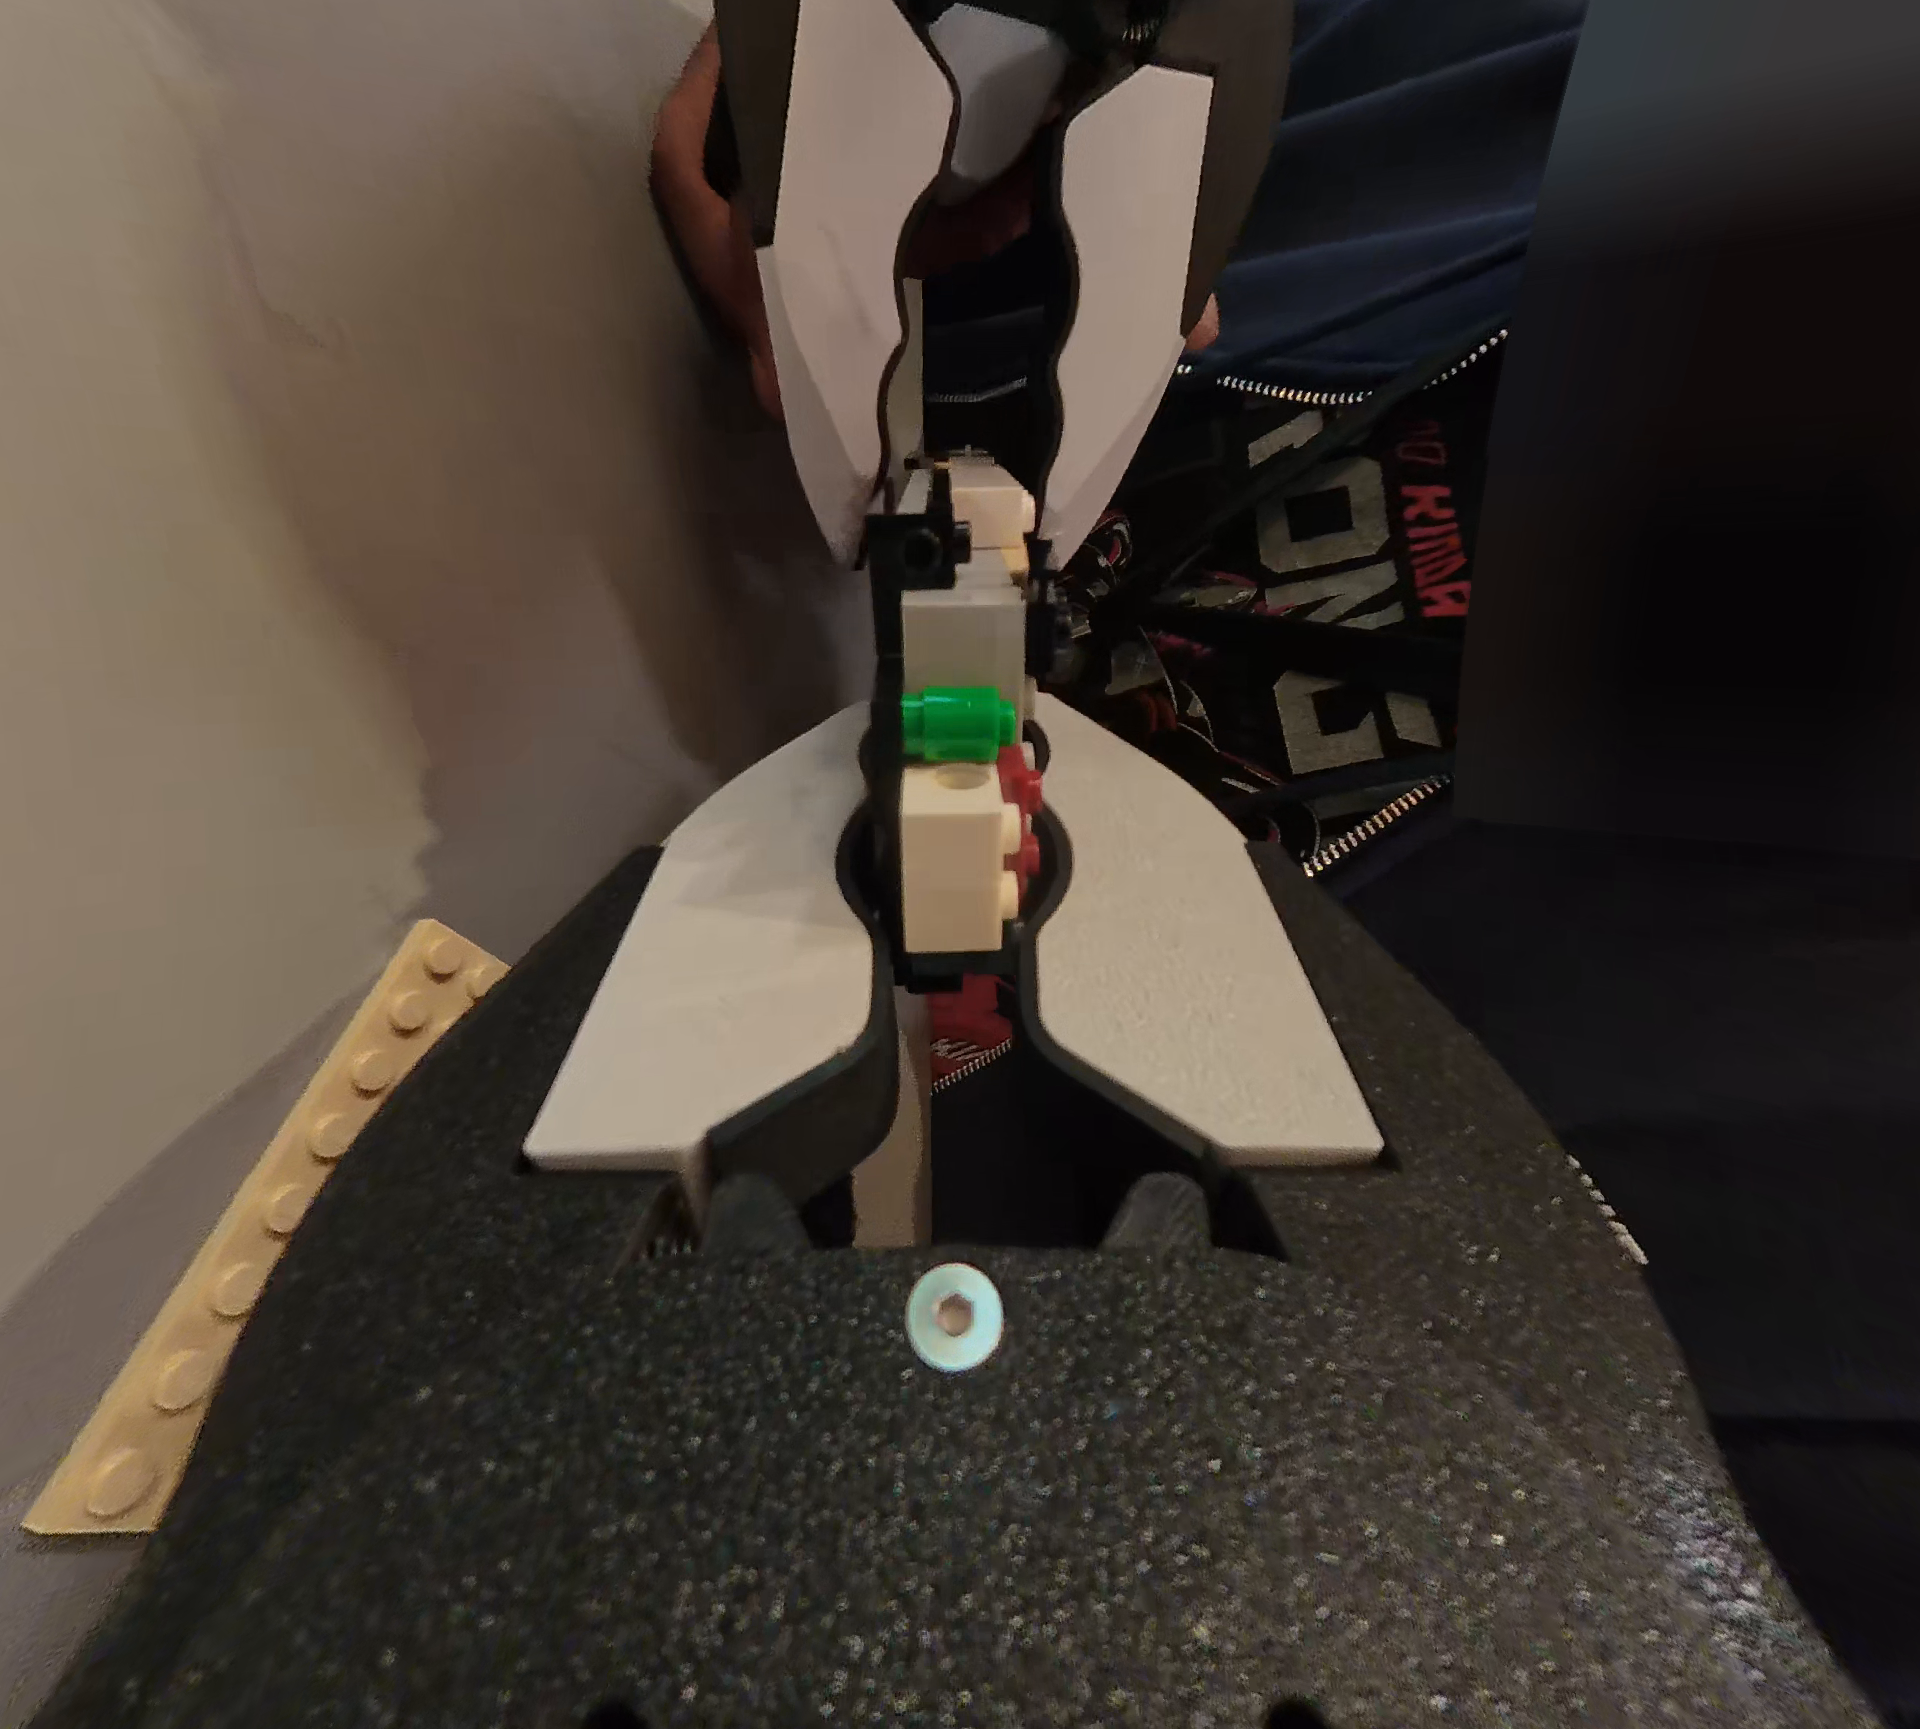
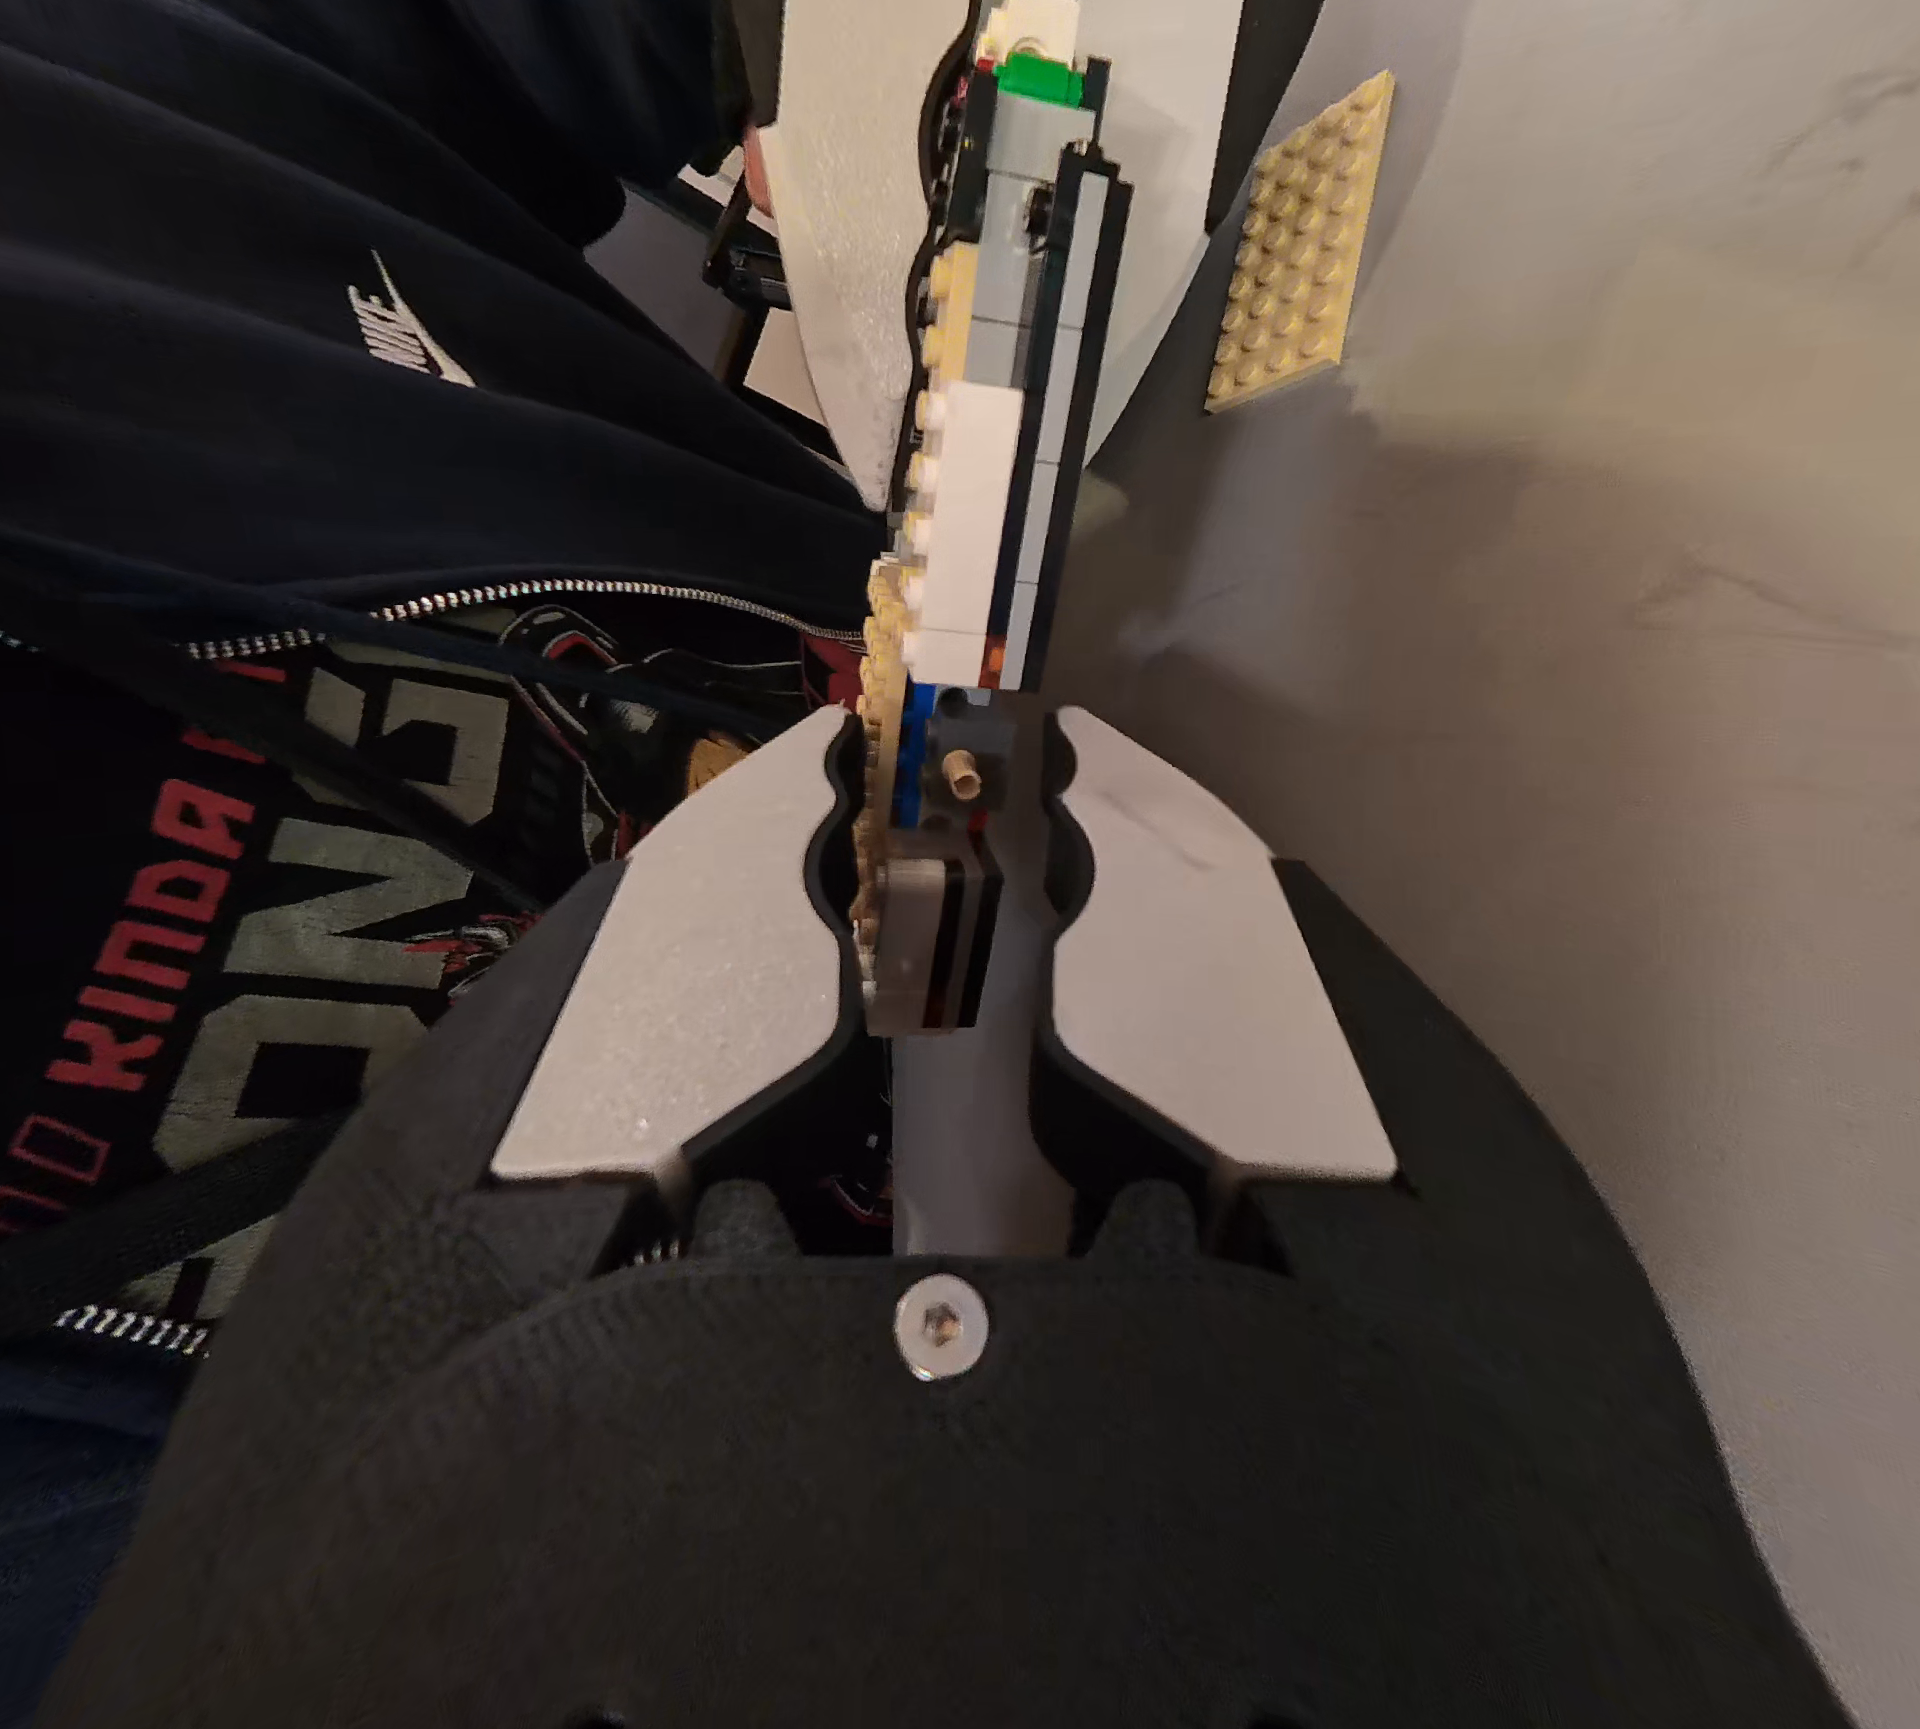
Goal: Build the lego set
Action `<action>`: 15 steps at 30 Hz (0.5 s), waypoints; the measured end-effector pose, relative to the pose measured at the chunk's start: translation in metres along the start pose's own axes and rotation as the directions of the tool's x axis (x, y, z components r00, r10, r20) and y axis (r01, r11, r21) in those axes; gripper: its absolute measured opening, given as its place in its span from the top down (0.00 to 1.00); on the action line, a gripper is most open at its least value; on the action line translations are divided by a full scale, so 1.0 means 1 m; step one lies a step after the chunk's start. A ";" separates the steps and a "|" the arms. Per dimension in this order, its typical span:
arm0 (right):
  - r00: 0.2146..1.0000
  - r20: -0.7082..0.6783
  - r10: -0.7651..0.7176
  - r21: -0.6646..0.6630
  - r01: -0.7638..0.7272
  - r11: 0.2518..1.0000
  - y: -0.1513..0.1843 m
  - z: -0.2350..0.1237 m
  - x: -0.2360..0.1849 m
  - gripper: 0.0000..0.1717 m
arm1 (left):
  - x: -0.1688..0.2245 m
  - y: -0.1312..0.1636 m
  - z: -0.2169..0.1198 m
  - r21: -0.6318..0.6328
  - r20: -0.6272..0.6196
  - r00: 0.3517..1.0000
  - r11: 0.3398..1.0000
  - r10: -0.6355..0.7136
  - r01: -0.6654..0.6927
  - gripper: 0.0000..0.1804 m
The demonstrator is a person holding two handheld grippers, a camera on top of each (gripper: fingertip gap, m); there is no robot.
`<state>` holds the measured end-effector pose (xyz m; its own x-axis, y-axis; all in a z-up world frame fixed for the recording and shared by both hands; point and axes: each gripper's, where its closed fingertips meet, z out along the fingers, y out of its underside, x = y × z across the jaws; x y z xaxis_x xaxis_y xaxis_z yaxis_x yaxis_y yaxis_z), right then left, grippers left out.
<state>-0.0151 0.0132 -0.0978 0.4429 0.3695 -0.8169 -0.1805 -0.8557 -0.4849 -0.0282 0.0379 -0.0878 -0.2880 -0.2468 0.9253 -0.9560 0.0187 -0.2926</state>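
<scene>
A long brick assembly [image 1: 956, 630] of white, grey, black, tan and red bricks with a green round brick [image 1: 956, 721] hangs in the air between my two grippers, which face each other. My left gripper [image 1: 951, 744] is shut on its near end, pads against the white and red bricks. In the right wrist view the assembly [image 2: 977, 516] runs from my right gripper [image 2: 951, 723] up to the left gripper [image 2: 987, 474]. My right gripper's left finger [image 2: 727, 848] touches the tan studded side. A gap shows between its right finger [image 2: 1143, 848] and the bricks. The right gripper also shows in the left wrist view [image 1: 956, 526].
A long tan studded plate [image 1: 301, 1191] lies on the grey table [image 1: 312, 432] to my left. A wider tan plate [image 2: 1304, 245] lies on the table beyond the left gripper. A person in a dark zip hoodie [image 2: 312, 329] sits close behind. A dark panel [image 1: 1714, 329] stands at the right. Only a small space, under 4 cm, lies between the two pairs of fingers.
</scene>
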 end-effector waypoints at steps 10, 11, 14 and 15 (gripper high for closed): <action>1.000 0.017 0.007 -0.001 -0.007 1.000 0.001 0.004 -0.003 0.84 | 0.000 0.001 0.001 -0.017 0.013 1.000 1.000 0.009 -0.009 0.89; 1.000 0.019 0.009 0.000 -0.009 1.000 0.002 0.004 -0.003 0.84 | 0.000 0.002 0.001 -0.017 0.014 1.000 1.000 0.008 -0.008 0.89; 1.000 0.022 0.012 0.002 -0.012 1.000 0.002 0.004 -0.002 0.84 | 0.000 0.002 0.001 -0.013 0.009 1.000 1.000 0.001 -0.001 0.89; 1.000 0.024 0.014 0.004 -0.014 1.000 0.002 0.004 -0.003 0.84 | 0.000 0.002 0.001 -0.012 0.006 1.000 1.000 -0.001 0.001 0.89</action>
<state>-0.0200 0.0118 -0.0978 0.4191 0.3660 -0.8309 -0.1900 -0.8595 -0.4745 -0.0303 0.0373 -0.0883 -0.2867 -0.2529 0.9240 -0.9569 0.0297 -0.2888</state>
